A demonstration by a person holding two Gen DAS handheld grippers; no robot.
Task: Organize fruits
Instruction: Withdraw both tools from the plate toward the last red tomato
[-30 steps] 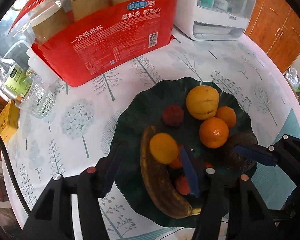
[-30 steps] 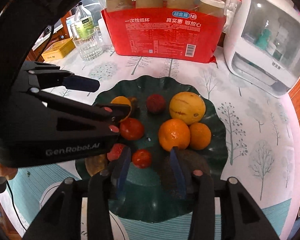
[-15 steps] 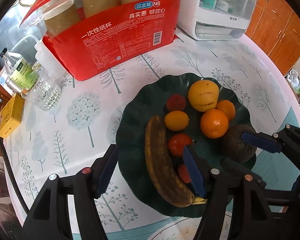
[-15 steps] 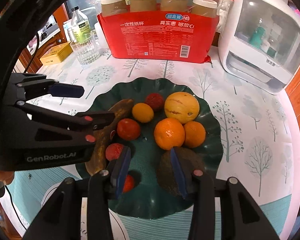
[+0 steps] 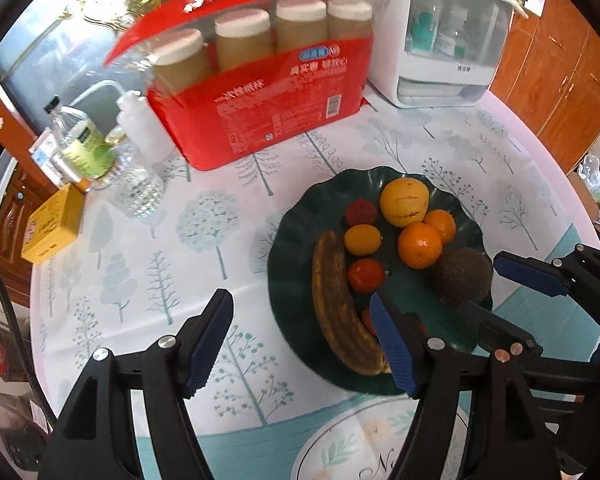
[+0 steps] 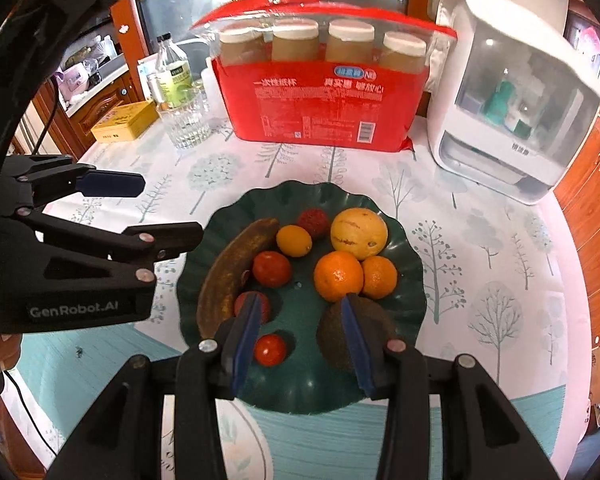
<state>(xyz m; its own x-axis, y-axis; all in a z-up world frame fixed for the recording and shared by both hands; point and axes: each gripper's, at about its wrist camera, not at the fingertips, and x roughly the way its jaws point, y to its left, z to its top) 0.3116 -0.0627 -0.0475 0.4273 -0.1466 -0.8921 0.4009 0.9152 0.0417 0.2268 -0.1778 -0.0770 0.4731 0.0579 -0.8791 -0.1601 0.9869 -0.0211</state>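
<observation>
Over the green plate [image 6: 412, 280] holding the fruits [image 6: 338, 276], I see my left gripper [image 5: 300, 344] opening with nothing between its jaws, and my right gripper [image 6: 300, 320] parted and gripping nothing.

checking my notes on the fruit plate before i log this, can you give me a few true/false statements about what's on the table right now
1. The banana lies on the dark green plate. True.
2. The small yellow citrus is held in the left gripper. False: it rests on the plate, and the left gripper's jaws are opening with nothing between them.
3. The red pack of paper cups stands behind the plate. True.
4. The plate holds only oranges. False: it also holds a banana, tomatoes, a red lychee, a yellow melon and a dark brown fruit.
5. The right gripper grips the large orange. False: nothing is between its pads.
</observation>
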